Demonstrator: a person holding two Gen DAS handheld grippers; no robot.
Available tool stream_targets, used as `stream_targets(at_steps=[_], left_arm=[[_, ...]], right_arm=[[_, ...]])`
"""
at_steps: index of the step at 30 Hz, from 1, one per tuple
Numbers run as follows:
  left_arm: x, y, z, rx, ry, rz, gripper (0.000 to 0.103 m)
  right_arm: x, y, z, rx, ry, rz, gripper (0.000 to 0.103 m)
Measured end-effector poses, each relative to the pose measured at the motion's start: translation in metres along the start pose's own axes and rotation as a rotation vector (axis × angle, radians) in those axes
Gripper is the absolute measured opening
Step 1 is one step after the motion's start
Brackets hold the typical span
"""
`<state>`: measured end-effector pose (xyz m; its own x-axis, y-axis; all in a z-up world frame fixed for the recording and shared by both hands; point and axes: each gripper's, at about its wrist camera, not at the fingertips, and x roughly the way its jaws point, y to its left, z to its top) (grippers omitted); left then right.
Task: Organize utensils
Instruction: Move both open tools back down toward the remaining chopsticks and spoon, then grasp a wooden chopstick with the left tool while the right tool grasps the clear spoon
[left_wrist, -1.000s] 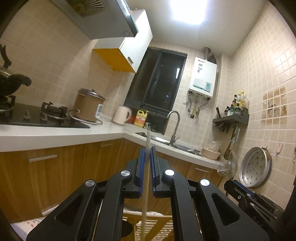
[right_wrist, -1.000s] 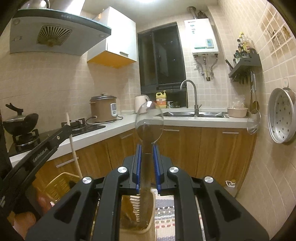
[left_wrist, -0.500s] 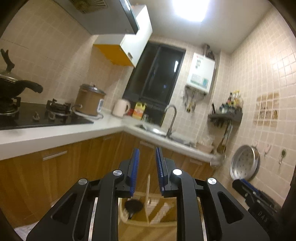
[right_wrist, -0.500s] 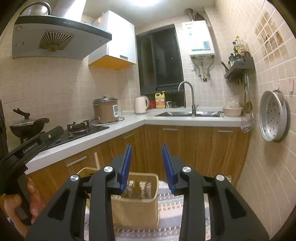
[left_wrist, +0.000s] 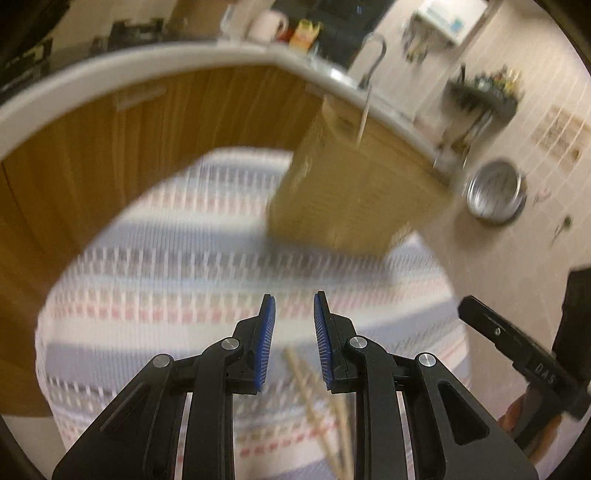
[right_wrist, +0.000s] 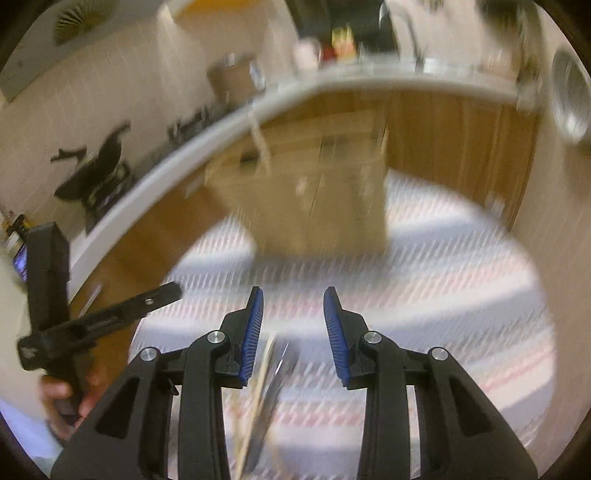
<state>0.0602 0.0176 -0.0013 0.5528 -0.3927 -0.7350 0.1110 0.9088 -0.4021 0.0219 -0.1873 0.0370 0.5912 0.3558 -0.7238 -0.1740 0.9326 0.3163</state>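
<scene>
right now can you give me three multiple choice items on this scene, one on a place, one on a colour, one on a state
1. Where does the yellow basket stand?
A. on the striped cloth
B. on the counter
C. in the sink

2. What colour are the gripper pads?
A. red
B. blue
C. green

3. How is the left gripper?
A. shut on a spoon
B. shut on chopsticks
C. open, holding nothing

Answers:
1. A, the basket's base meets the striped cloth in front of the cabinets.
2. B, both wrist views show blue ribbed pads.
3. C, the jaws stand apart, with the wooden chopsticks lying on the cloth below.

A tan basket (left_wrist: 354, 192) stands on the striped mat, wooden chopsticks (left_wrist: 314, 398) lying nearby.
</scene>
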Motion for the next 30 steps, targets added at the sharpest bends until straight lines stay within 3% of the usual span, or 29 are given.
stream_targets(at_steps=[5, 9, 15, 18, 23, 25, 30], left_arm=[[0.033, -0.001, -0.037, 0.062, 0.151, -0.02, 0.021], [0.044, -0.004, -0.055, 0.099, 0.172, -0.011, 0.021], [0.042, -0.022, -0.071, 0.193, 0.123, 0.081, 0.02], [0.042, -0.033, -0.074, 0.242, 0.102, 0.12, 0.02], [0.038, -0.036, -0.079, 0.274, 0.088, 0.131, 0.021], [0.036, -0.034, -0.079, 0.277, 0.089, 0.127, 0.021], [0.041, -0.041, -0.078, 0.298, 0.094, 0.151, 0.021]], right_arm=[[0.046, -0.004, -0.03, 0.066, 0.225, 0.057, 0.031], [0.067, 0.0, -0.044, 0.074, 0.311, 0.052, 0.031], [0.078, 0.012, -0.049, 0.034, 0.338, 0.006, 0.03], [0.086, 0.018, -0.049, 0.017, 0.348, -0.006, 0.024], [0.096, 0.023, -0.05, -0.012, 0.349, -0.033, 0.017], [0.098, 0.026, -0.051, -0.026, 0.35, -0.053, 0.009], [0.092, 0.016, -0.053, -0.049, 0.339, -0.142, 0.009]])
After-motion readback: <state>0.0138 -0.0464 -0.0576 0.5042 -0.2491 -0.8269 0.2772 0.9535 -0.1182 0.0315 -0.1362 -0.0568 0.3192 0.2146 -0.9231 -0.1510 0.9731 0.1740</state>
